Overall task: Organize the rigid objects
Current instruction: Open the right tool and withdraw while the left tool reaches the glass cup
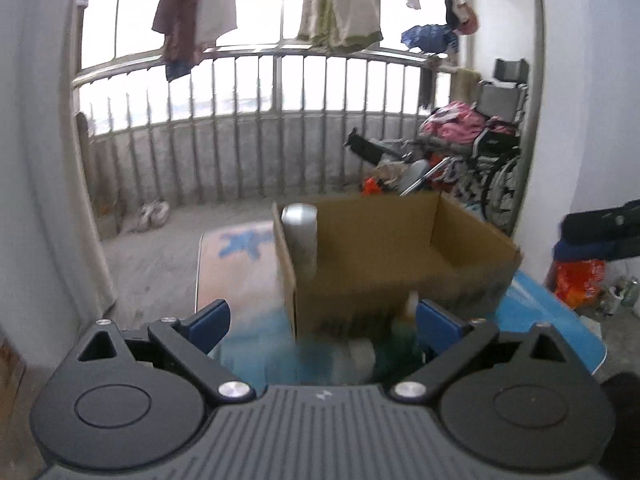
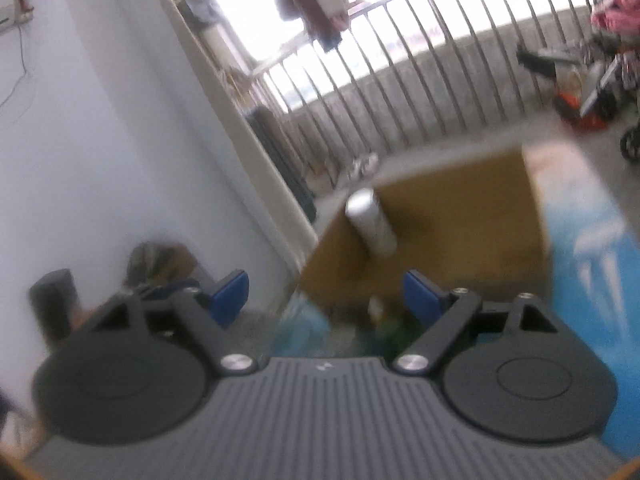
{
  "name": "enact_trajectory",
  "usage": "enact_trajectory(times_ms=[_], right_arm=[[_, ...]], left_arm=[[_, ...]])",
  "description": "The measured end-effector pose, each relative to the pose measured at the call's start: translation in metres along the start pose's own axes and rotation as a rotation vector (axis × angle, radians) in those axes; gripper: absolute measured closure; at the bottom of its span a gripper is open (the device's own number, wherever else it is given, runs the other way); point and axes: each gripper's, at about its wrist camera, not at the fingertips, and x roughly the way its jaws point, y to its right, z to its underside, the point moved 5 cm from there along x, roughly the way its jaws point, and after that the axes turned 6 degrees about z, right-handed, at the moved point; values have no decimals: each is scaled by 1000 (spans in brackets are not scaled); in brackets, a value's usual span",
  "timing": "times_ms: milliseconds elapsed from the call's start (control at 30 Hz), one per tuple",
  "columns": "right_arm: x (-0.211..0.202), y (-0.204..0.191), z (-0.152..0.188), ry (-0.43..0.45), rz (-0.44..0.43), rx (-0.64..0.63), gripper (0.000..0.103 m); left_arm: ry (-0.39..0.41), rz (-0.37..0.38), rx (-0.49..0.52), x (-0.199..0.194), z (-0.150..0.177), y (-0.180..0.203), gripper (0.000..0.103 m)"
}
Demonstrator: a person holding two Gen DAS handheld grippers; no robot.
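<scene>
The worktop [image 1: 540,312] has a blue printed cover and stands before a balcony with a metal railing [image 1: 256,128], hanging laundry [image 1: 340,12] and a wheelchair [image 1: 496,148] at the far right. An open cardboard box [image 1: 400,264] sits on the worktop, with a silver cylinder [image 1: 300,236] upright in its left corner. The left gripper [image 1: 320,316] and right gripper [image 2: 326,294] both have their jaws wide apart, holding nothing.

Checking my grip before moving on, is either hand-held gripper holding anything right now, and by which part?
Nothing is held. The left hand-held gripper and the right hand-held gripper both stand open and empty.
</scene>
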Motion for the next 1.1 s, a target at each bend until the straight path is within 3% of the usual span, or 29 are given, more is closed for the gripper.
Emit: enact_trajectory(times_ms=[133,267,500,567,667,933,1100], right_arm=[[34,-21,44,-93,-27,0,26],[68,-52,60,-144,-22,-59,37],[136,-80,62,-219,41,-114,61],[150,-83,64,-238,60,-117,73],[169,-83,65,-263,86,-113,83],[196,-74,67,-317,129,-122,88],[204,-70,67,-323,143,-125,90]], left_arm=[[-42,-19,-79,9,35,-2,3],[-61,-75,-44,19,51,-12,4],[-88,-59,-37,42,67,-28,7],[-88,-38,-39,49,70,-29,9],[-97,-6,-31,59,72,-31,16],[-107,83,-17,74,74,-31,31],[-98,75,-26,73,75,-28,32]])
